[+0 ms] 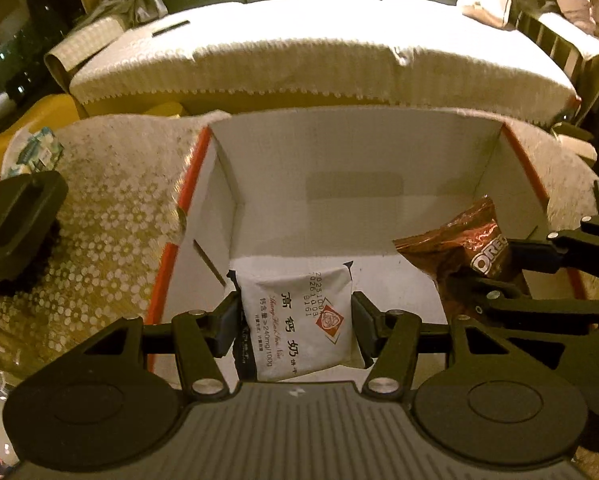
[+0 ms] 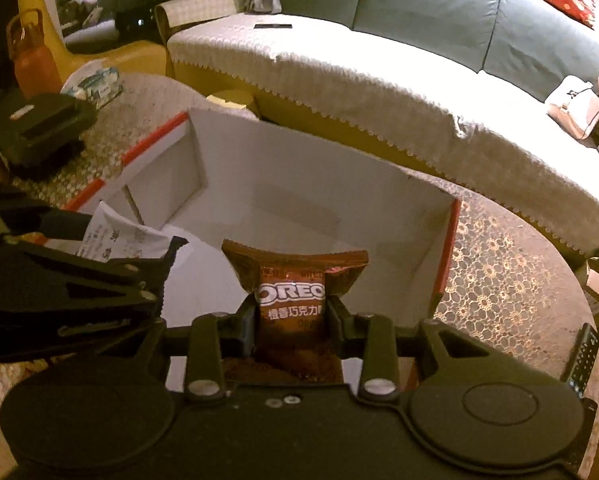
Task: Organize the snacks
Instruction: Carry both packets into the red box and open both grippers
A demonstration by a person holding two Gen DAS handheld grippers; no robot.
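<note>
White cardboard box (image 1: 351, 168) with red edges sits open on the lace-covered worktop (image 1: 111, 216). Left tool (image 1: 295, 320) clamps a white milk-snack packet (image 1: 303, 320) and right tool (image 2: 293, 320) clamps a brown Oreo packet (image 2: 295, 280), both held over the box.

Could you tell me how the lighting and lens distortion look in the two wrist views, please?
Left wrist view: warm yellow cast, the sofa edge bows from fisheye, print on the white packet stays sharp. Right wrist view: same amber tint, the box wall is slightly soft, glare on the Oreo packet, corners vignetted.
</note>
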